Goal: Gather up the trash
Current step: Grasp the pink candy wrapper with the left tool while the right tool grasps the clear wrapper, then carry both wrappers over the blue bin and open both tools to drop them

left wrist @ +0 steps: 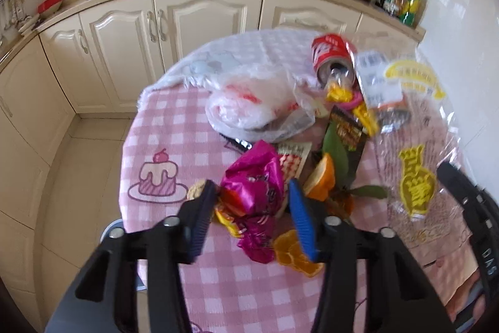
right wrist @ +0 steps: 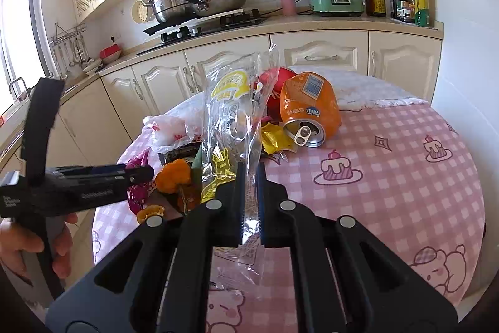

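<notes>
The crumpled magenta foil wrapper (left wrist: 252,195) lies partly behind the fingers of the left tool (left wrist: 249,202); its print is too blurred to read. At two o'clock from it, the clear plastic bag with yellow print (left wrist: 418,177) hides the pink checked worktop (left wrist: 174,127) below. The red drink can (right wrist: 274,80) is mostly covered by that bag in the right wrist view. A hand (right wrist: 28,242) is cut off at the left edge.

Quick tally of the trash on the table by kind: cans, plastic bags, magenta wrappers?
Crushed drink cans: 2, a red can and an orange Fanta can
Plastic bags: 2, a clear bag with yellow print pinched in the right gripper, and a white bag with red print
Crumpled magenta foil wrappers: 1, between the left gripper fingers
Total: 5
</notes>
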`<state>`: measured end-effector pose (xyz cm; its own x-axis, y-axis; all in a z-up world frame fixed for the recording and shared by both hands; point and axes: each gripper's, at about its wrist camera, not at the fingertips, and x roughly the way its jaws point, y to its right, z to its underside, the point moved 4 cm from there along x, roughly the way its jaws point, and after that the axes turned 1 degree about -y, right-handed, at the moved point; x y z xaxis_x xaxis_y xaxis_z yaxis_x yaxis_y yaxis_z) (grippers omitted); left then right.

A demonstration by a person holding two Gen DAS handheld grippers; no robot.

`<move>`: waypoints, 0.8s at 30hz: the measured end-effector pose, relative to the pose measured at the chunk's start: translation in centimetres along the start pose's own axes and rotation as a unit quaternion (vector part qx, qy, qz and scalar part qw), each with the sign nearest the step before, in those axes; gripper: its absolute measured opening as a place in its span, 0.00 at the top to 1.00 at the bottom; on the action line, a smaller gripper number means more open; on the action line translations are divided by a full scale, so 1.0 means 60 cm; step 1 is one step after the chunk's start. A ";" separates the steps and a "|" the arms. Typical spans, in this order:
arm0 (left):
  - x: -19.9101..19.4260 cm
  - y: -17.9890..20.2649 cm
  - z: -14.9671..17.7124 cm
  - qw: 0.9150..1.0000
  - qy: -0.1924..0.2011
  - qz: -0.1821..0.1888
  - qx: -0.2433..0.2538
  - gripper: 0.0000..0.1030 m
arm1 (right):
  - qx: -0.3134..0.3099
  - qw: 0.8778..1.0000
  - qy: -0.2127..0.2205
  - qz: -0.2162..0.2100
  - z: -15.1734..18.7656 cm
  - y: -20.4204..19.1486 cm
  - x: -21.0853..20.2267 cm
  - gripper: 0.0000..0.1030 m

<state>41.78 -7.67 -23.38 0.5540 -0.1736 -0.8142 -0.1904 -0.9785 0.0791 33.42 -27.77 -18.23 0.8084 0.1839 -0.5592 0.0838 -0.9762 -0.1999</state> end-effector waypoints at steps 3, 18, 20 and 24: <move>-0.001 -0.008 0.000 1.000 0.001 0.003 -0.008 0.62 | -0.002 1.000 0.005 -0.001 -0.001 -0.004 -0.003 0.93; -0.138 -0.058 0.032 0.994 0.063 0.074 -0.051 0.63 | -0.040 0.998 0.040 -0.024 -0.024 -0.103 -0.066 0.93; -0.162 -0.085 0.041 0.993 0.074 0.064 -0.060 0.63 | -0.053 0.997 0.039 -0.035 -0.022 -0.136 -0.067 0.93; -0.198 -0.154 0.070 0.992 0.088 0.040 -0.083 0.63 | -0.084 0.993 0.019 -0.078 -0.005 -0.228 -0.050 0.93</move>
<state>33.58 3.91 -16.86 0.6776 -0.2541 -0.6902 -0.1109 -0.9630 0.2457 30.04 -14.98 -13.58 0.7984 0.3337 -0.5012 0.3042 -0.9419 -0.1426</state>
